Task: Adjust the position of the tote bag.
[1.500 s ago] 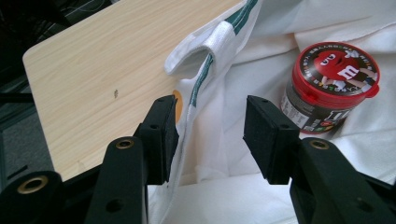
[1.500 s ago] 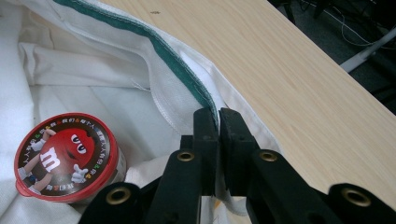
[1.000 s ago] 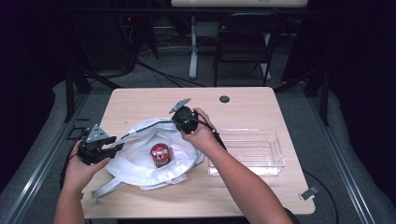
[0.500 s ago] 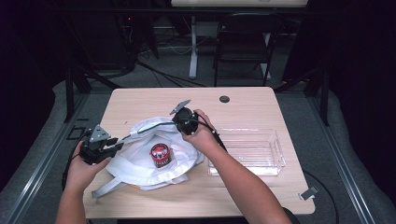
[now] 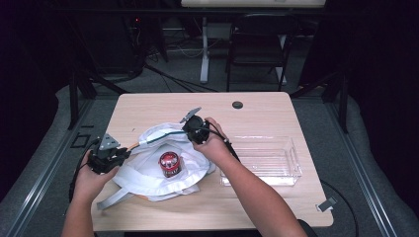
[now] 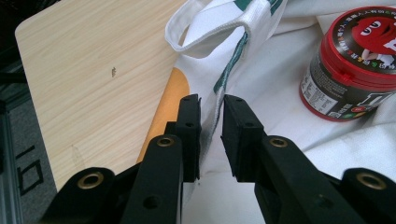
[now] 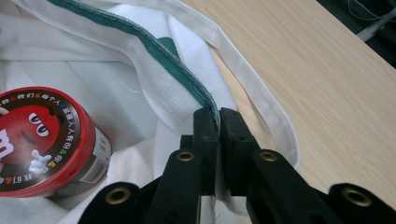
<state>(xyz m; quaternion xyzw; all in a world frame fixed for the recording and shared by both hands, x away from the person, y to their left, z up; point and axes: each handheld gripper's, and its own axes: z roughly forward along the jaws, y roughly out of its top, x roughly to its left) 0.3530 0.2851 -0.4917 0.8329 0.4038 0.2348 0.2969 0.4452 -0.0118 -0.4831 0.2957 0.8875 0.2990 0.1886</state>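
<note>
**Two grippers at the rim of a white bag**

The right gripper (image 7: 218, 116) is clamped on the green-trimmed rim of the white cloth bag (image 5: 148, 173). The left gripper (image 6: 211, 105) has just been closing; its jaws stand narrow with the bag's edge between them, a gap still showing beside the cloth. A red-lidded candy jar (image 6: 357, 60) stands on the bag, right of the left gripper and left of the right one. A clear plastic tray (image 5: 264, 160) lies on the surface (image 5: 148, 111) beyond the right hand
</note>
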